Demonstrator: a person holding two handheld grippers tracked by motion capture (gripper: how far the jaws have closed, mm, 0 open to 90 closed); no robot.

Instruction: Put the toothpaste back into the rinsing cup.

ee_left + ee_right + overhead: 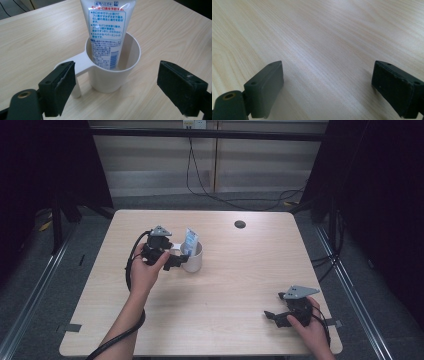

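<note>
Item 1: white cup point(192, 261) with side handle point(75, 65), upright on the wooden table point(230, 285), left of centre; it serves as landmark for all entries.

Item 2: toothpaste tube point(107, 30), white with blue printed panel, standing inside the cup, leaning on its far wall, top rising above the rim.

Item 3: left gripper point(175, 261), held in the left hand point(145, 270), just beside the cup on its handle side. Jaws wide apart, nothing pressed; in the left gripper view the cup sits between and beyond them.

Item 4: right gripper point(270, 316), held in the right hand point(312, 330), well apart from the cup, toward the table's near right corner. Jaws wide, over bare wood.

Item 5: dark round grommet point(240, 224), beyond the cup, to its right.
</note>
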